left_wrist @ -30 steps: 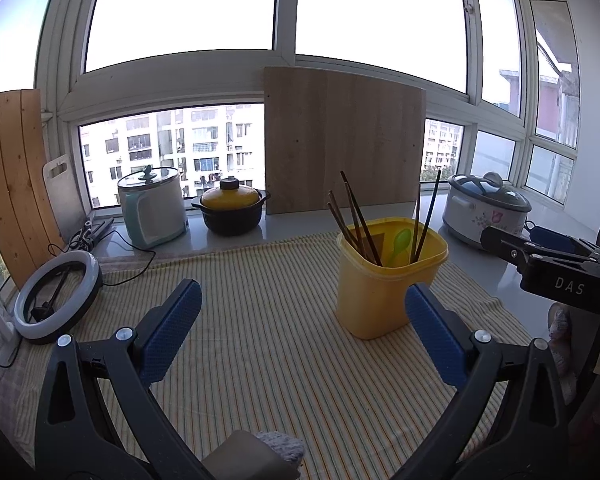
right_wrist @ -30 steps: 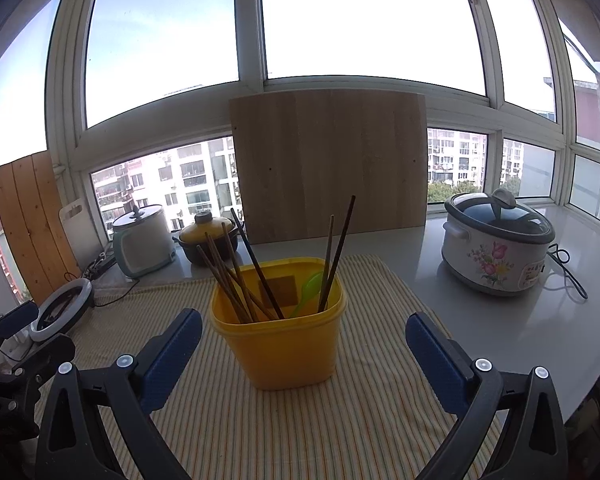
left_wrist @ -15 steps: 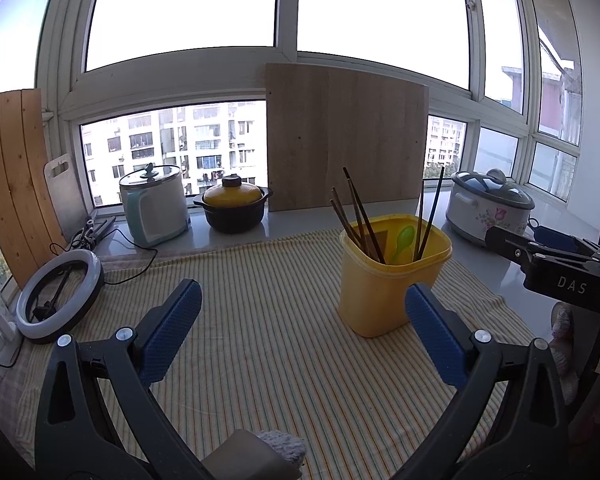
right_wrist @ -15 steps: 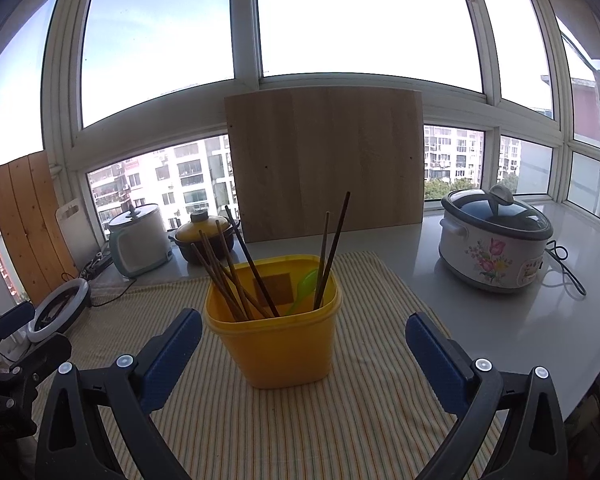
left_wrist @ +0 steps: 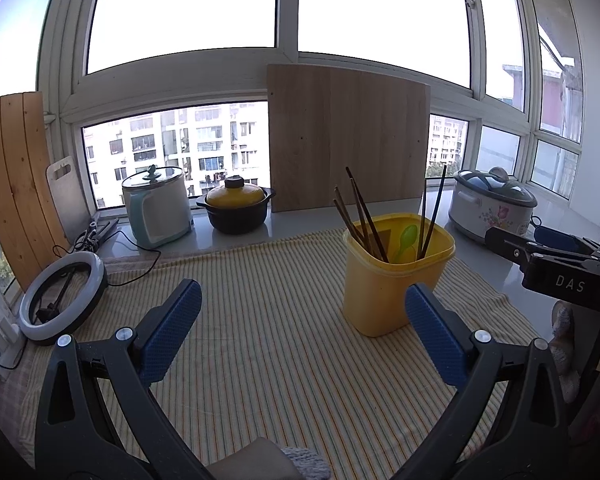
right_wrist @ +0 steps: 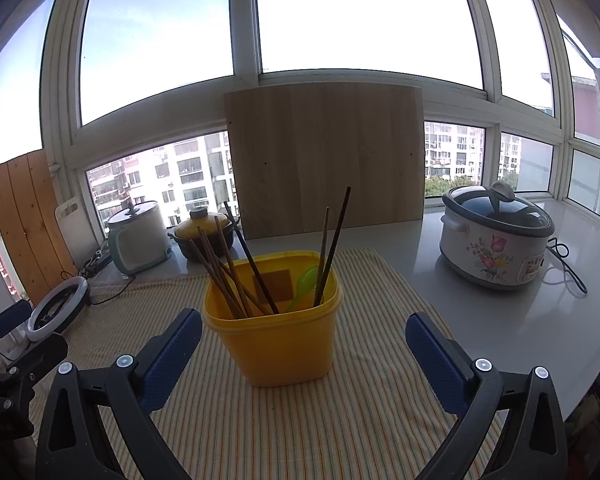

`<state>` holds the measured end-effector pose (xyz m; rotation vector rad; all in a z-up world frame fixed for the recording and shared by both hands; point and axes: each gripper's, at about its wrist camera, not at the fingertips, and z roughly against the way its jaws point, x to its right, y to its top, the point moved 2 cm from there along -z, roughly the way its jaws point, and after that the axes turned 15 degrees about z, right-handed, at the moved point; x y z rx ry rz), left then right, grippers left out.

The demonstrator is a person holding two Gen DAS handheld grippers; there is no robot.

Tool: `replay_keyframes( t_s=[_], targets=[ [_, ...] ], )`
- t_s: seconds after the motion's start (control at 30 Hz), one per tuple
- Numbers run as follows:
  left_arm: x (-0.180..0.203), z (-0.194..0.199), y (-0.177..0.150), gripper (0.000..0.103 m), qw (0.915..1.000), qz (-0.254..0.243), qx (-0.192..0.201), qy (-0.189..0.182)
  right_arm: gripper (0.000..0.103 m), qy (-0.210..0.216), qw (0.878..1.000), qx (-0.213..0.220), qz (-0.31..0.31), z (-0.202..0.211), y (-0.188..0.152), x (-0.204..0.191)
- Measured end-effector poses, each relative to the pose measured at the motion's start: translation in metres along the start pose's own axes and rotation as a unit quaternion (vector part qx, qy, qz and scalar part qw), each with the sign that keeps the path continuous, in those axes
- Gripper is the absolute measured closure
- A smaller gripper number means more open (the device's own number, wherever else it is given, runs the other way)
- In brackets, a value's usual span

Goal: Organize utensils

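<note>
A yellow plastic tub stands upright on a striped cloth. Several dark chopsticks and a green spoon lean inside it. My left gripper is open and empty, short of the tub and to its left. My right gripper is open and empty, with the tub just beyond its fingertips. The right gripper's black body shows at the right edge of the left wrist view.
Along the window sill stand a pale kettle, a yellow-lidded black pot, a large wooden board and a floral slow cooker. A ring light and cables lie at the left. The counter edge is at the right.
Both views have shifted slightly: the tub sits a little lower and more to the right in the left wrist view. Both grippers remain open and empty.
</note>
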<state>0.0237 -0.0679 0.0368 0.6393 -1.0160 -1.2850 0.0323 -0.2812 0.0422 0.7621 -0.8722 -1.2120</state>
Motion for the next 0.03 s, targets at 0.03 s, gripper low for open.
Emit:
replay_keyframes(
  t_s=[0.03],
  targets=[
    [-0.0004,-0.0001,0.0001,0.000,1.0000,0.000,0.000,0.000,0.000,0.000,1.000,-0.001,0.000,-0.0006,-0.0003,0.0002]
  ],
)
